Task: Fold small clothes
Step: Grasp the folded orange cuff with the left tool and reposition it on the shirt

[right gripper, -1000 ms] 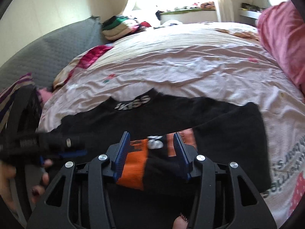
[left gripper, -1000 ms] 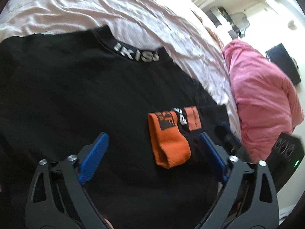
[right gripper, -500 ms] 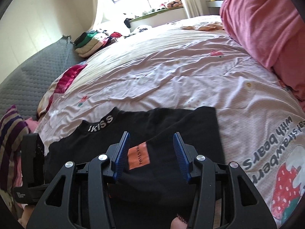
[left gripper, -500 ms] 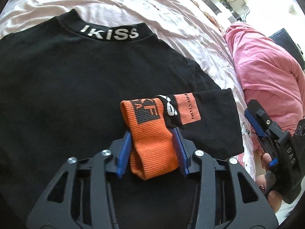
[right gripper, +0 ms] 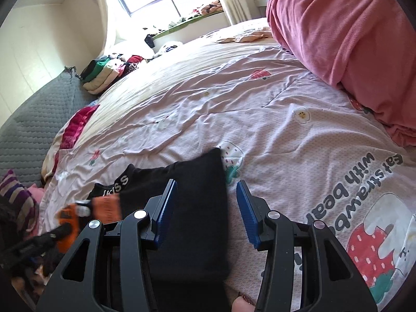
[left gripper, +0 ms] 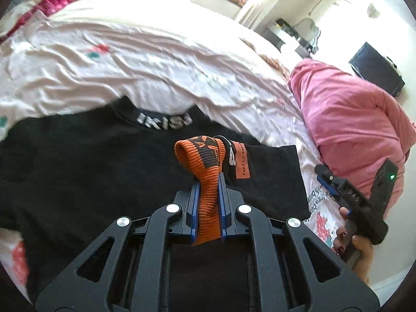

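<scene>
The left gripper (left gripper: 207, 195) is clamped on an orange sock (left gripper: 206, 179), its blue pads pressed to the cuff, the toe end lifted above a black shirt (left gripper: 78, 171) spread flat on the pink quilt (left gripper: 130, 59). Its jaws have just been closing on that sock. A black-and-orange sock (left gripper: 240, 161) hangs just beside it. Farther right, the right gripper (right gripper: 206, 208) stands half open with nothing between its pads, over the shirt's edge and quilt. A pink blanket (right gripper: 351, 31) is heaped beyond.
</scene>
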A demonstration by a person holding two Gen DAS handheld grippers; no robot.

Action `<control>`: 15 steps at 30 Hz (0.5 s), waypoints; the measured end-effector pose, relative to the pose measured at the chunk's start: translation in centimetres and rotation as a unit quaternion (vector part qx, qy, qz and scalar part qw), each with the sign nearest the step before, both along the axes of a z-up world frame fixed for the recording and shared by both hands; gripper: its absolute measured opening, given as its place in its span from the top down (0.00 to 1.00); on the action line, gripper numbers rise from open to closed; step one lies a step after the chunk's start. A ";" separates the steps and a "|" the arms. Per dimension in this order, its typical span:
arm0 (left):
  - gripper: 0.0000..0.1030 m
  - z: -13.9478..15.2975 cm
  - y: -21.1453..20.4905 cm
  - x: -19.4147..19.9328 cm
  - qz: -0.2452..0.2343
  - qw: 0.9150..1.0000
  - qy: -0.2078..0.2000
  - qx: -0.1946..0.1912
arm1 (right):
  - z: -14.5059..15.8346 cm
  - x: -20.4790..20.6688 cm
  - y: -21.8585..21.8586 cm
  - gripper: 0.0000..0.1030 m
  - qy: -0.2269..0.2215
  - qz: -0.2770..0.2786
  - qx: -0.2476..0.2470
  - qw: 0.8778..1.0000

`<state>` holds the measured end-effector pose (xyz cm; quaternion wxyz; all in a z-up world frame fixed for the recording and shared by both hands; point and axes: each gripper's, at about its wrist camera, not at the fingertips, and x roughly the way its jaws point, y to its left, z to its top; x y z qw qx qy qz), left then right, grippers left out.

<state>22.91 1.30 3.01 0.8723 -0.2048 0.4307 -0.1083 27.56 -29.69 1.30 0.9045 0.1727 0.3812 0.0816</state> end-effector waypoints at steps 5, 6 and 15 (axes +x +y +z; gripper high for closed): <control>0.94 1.3 3.0 -1.6 0.023 1.000 -0.014 -0.003 | 0.0 0.0 0.5 0.55 0.000 0.006 -0.007 1.000; 0.94 1.5 3.5 -1.9 0.028 1.000 -0.015 -0.002 | -0.1 0.0 0.7 0.55 0.001 0.008 -0.009 1.000; 0.95 0.2 6.3 -3.1 0.046 0.999 0.008 0.025 | -0.2 -0.2 3.0 0.55 -0.007 0.035 -0.038 0.999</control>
